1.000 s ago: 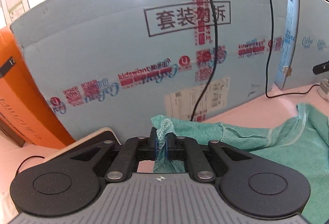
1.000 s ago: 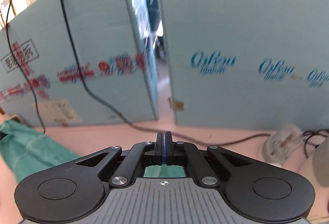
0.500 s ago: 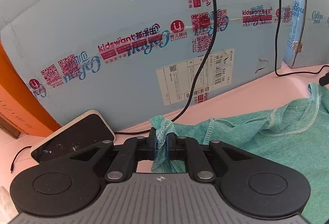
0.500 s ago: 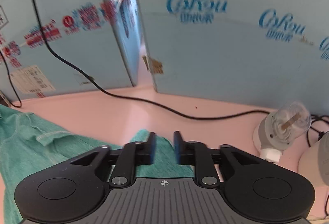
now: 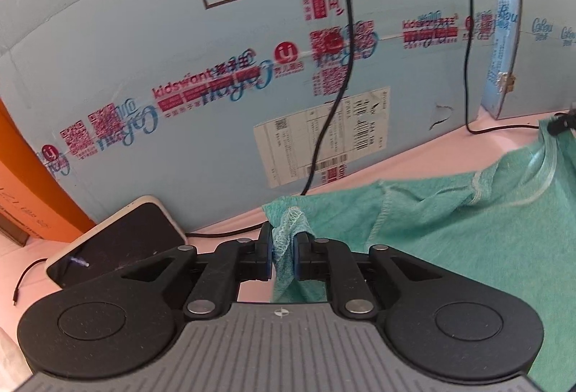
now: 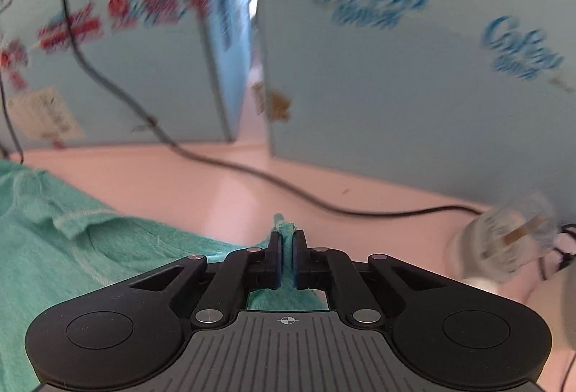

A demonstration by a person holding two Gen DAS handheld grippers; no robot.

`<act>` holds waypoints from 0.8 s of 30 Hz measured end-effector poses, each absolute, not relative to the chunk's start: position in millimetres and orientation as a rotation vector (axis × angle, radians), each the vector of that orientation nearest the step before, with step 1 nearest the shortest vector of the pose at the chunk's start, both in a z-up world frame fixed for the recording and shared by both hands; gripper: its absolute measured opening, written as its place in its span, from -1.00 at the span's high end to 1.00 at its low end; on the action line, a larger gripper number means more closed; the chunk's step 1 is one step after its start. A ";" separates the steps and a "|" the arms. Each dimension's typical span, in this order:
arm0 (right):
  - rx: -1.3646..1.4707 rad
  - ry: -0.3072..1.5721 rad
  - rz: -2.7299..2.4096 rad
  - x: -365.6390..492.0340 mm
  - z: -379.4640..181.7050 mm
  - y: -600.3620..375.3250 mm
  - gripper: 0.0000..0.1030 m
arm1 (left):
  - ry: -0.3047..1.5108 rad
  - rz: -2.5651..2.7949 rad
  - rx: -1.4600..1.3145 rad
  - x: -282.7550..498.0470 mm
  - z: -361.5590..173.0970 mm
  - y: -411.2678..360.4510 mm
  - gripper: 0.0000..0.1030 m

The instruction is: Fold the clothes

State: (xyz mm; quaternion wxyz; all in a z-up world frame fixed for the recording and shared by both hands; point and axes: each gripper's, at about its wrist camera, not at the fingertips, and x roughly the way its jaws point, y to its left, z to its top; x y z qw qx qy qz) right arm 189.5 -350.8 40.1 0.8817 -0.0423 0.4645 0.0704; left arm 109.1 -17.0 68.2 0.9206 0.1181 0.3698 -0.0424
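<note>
A teal-green shirt lies spread on the pink table, with its stitched hems and neckline showing. My left gripper pinches a bunched corner of the shirt's edge. Its jaws are opening a little, and the cloth still fills the gap and touches both pads. My right gripper is shut on another edge of the shirt, and a small tuft of cloth pokes up between its pads. Both grippers tilt down toward the table.
Tall blue cardboard boxes with red labels wall off the back. Black cables hang down them, and one cable runs across the table. A phone and an orange box sit at the left. A clear plastic object lies at the right.
My right gripper came down onto the shirt, opened over its edge and closed on it. My left gripper sank slightly with the corner held, and the phone came into view.
</note>
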 end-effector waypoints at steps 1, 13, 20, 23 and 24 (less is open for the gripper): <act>-0.093 0.946 0.113 190.1 43.5 -356.1 0.90 | 0.757 -0.092 0.246 108.3 67.7 -19.7 0.76; -0.046 0.941 -0.048 180.3 23.9 -375.3 0.25 | 0.773 -0.094 0.234 78.4 66.2 -23.2 -0.24; -0.046 0.892 -0.026 154.2 48.0 -374.9 0.03 | 0.811 -0.115 0.214 43.4 66.6 -12.6 -0.45; -0.049 0.905 -0.001 138.0 48.9 -369.2 -0.01 | 0.839 -0.130 0.219 22.6 63.1 -12.3 -0.54; -0.050 0.912 0.009 132.1 49.0 -366.7 -0.04 | 0.850 -0.136 0.220 16.0 60.9 -13.1 -0.54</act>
